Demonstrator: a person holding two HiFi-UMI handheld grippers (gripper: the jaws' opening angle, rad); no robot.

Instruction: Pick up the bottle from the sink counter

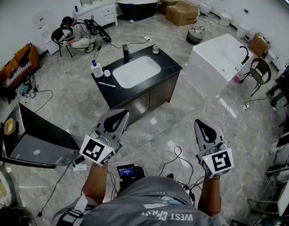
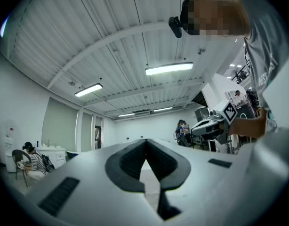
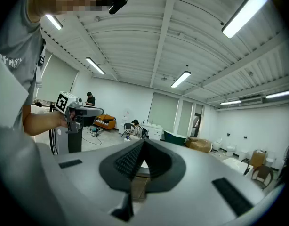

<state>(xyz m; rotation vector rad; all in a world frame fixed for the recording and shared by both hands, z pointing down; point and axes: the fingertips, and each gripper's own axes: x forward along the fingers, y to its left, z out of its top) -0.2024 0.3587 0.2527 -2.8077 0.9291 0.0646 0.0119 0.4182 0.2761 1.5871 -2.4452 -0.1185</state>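
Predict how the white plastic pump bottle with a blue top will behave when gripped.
The white pump bottle stands upright near a corner of the black counter, so a sideways nudge may tip it. Its smooth sides could slip; it looks rigid.

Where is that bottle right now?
In the head view, the bottle stands on the left end of the black sink counter, left of the white basin, beside a small white round object.

surface (image 1: 169, 64): black top, stands on grey tiled floor (image 1: 191, 121) | basin (image 1: 136, 71): white, sunk mid | bottle (image 1: 96, 69): upright, blue top, left corner | disc (image 1: 107, 73): white, just beside bottle | stick (image 1: 107, 84): white, flat, front-left of basin | tap (image 1: 126, 52): black, behind basin | jar (image 1: 156, 49): small, far edge
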